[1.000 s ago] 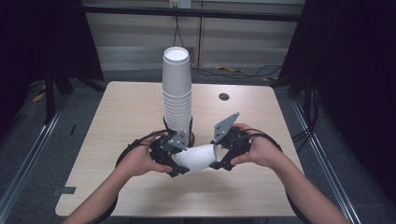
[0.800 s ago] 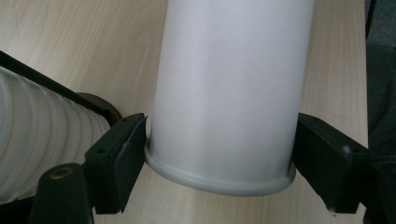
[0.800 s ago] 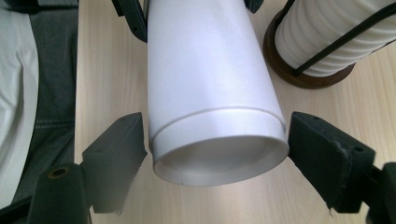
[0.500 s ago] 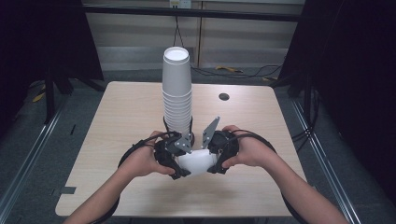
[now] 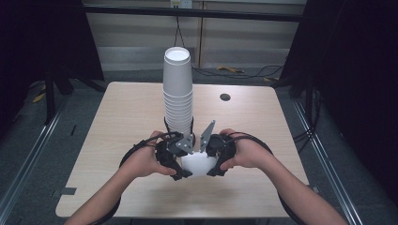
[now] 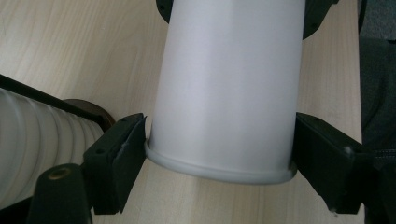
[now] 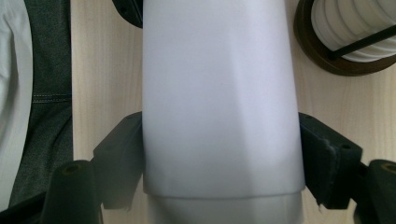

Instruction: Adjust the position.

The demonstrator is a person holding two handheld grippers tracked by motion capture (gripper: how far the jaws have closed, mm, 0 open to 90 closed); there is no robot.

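Pinched one white cup (image 5: 199, 164) between both grippers (image 5: 180, 161) (image 5: 213, 159), risking a crushed wall under any harder squeeze.

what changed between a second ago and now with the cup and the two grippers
The right gripper moved in toward the left gripper and closed the gap, so its jaws now flank the far end of the white cup; its grey plate tilted more upright. The left gripper kept its place, shut on the cup's rim end. The cup remains lying between them, and the cup stack and table are unchanged.
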